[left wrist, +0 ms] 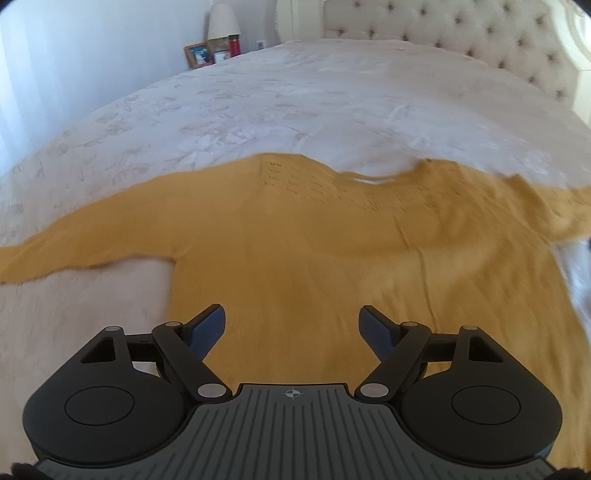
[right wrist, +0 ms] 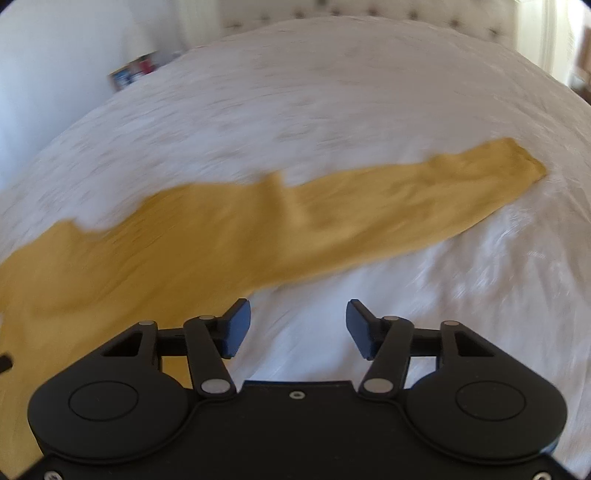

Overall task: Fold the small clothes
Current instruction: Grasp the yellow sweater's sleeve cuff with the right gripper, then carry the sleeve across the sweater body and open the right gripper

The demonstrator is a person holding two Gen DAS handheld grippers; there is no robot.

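A mustard-yellow knit sweater (left wrist: 295,236) lies spread flat on the white bed cover (left wrist: 295,99), neckline toward the headboard, one sleeve stretching out to the left edge. My left gripper (left wrist: 291,326) hovers over the sweater's lower body, open, with nothing between its blue pads. In the right wrist view the sweater's other sleeve (right wrist: 332,206) runs diagonally up to the right, its cuff at the far right. My right gripper (right wrist: 297,328) is open above bare bed cover (right wrist: 443,295), just below that sleeve, with nothing between its pads. Both views are motion-blurred.
A tufted headboard (left wrist: 461,33) stands at the far end of the bed. A lamp (left wrist: 222,22), a red bottle (left wrist: 234,45) and a framed picture (left wrist: 198,54) sit on a nightstand at the back left, against the wall.
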